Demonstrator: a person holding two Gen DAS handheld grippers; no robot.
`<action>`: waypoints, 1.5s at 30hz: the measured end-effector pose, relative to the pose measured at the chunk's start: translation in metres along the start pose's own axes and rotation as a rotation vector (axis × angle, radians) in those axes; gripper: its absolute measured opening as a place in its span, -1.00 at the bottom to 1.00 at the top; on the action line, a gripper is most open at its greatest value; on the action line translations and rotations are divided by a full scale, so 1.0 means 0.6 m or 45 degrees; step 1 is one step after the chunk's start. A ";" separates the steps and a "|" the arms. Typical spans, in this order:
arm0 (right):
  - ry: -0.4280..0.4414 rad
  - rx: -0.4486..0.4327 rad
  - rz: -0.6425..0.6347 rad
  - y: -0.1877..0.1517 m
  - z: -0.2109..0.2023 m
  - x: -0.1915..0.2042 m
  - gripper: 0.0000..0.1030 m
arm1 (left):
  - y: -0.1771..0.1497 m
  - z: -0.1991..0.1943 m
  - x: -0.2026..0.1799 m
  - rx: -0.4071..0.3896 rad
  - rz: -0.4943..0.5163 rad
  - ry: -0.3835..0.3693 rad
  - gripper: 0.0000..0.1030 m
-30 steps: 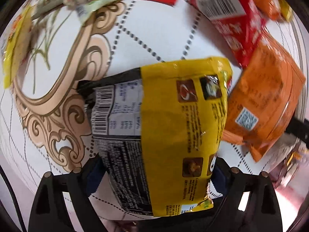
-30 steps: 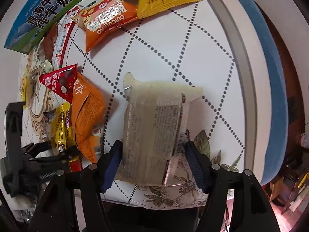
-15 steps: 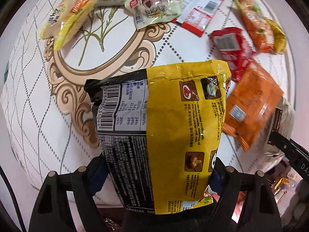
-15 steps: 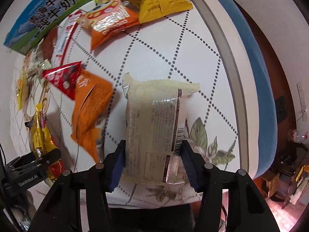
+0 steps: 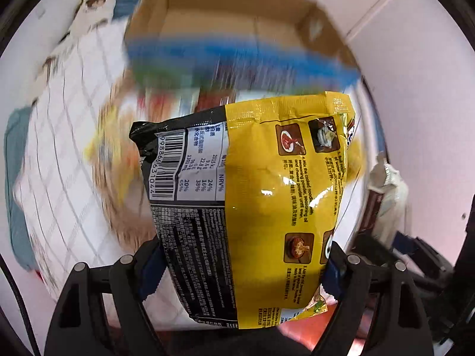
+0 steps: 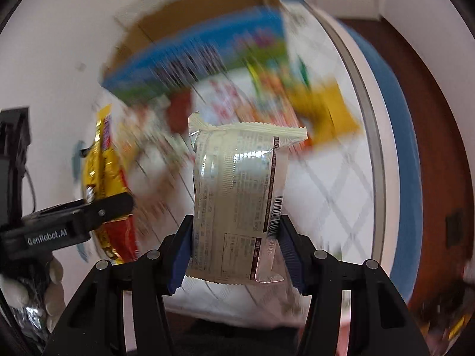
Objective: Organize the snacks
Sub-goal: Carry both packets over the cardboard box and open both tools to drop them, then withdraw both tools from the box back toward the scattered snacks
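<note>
Carrying both packets off the counter (image 5: 59, 178) | left gripper (image 5: 242, 264) clamped on yellow noodle packet (image 5: 267, 201) | right gripper (image 6: 234, 249) clamped on pale packet (image 6: 237, 201) | next: place over open cardboard box (image 5: 231, 14), release.

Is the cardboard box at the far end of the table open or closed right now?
Open. The cardboard box shows its bare brown inner walls from above in both wrist views, with no lid over the mouth. Motion blur hides whether anything lies inside.

We are gripping the yellow-and-black noodle packet (image 5: 252, 207) in our left gripper (image 5: 240, 270), pads pressing its sides; a blurred open cardboard box (image 5: 237, 14) is lying far beyond.
</note>
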State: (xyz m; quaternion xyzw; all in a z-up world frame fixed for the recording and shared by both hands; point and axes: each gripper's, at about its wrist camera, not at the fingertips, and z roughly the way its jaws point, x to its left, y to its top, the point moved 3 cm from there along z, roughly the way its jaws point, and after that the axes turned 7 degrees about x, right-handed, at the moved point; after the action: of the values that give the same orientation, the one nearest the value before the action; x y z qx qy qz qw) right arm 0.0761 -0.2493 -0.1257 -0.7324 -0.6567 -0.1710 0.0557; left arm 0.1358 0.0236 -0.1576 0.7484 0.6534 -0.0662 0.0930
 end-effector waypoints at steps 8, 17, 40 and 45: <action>-0.018 -0.179 -0.189 0.306 0.002 0.069 0.12 | 0.308 -0.015 -0.031 -0.148 0.002 0.112 0.63; -0.107 0.009 -0.257 0.504 0.142 0.066 0.12 | 0.488 0.129 0.009 0.078 -0.080 0.212 0.63; -0.145 0.171 -0.213 0.557 0.218 0.038 0.84 | 0.493 0.156 0.043 0.018 -0.115 0.263 0.74; -0.156 0.099 -0.191 0.529 0.178 0.038 0.84 | 0.457 0.110 0.042 -0.117 -0.112 0.295 0.74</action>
State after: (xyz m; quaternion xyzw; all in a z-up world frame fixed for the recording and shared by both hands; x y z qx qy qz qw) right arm 0.4083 -0.2367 -0.1726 -0.6875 -0.7181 -0.1038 0.0309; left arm 0.4124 -0.0022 -0.2128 0.7165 0.6943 0.0465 0.0481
